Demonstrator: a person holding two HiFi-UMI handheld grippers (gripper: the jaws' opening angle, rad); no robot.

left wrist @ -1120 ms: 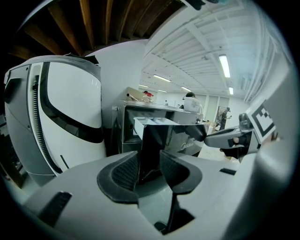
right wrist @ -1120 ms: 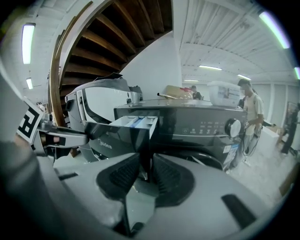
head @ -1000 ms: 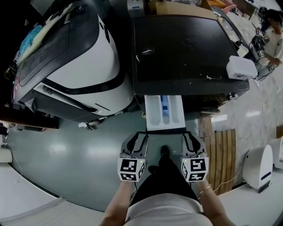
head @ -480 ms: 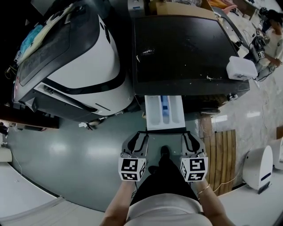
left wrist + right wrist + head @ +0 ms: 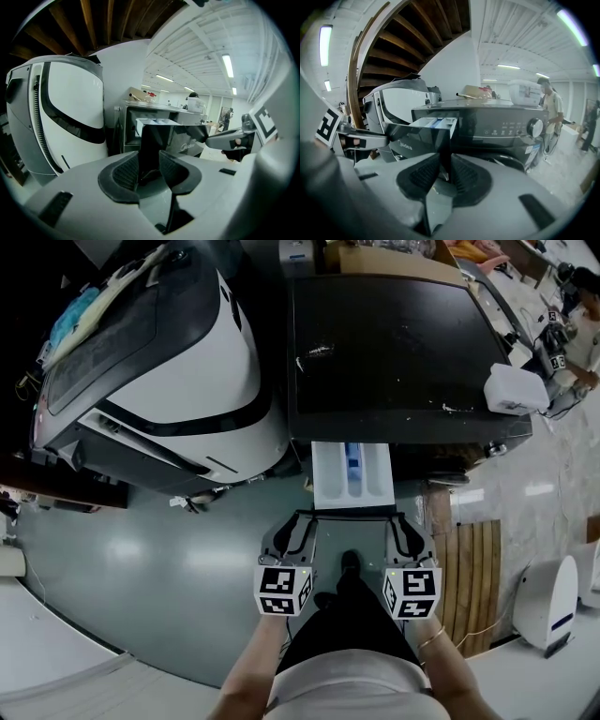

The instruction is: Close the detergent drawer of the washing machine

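Outward, detergent drawer (image 5: 333, 474), blue insert (image 5: 353, 465) inside, left fingers (image 5: 292, 536) just closing onto its front, right fingers (image 5: 407, 534) gripping it too.

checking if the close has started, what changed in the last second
The left gripper has just been closing its jaws onto the left end of the drawer front, which sits between them. Nothing else visibly moved: the right gripper still grips the other end, both grippers stay put, and the drawer is still pulled out.
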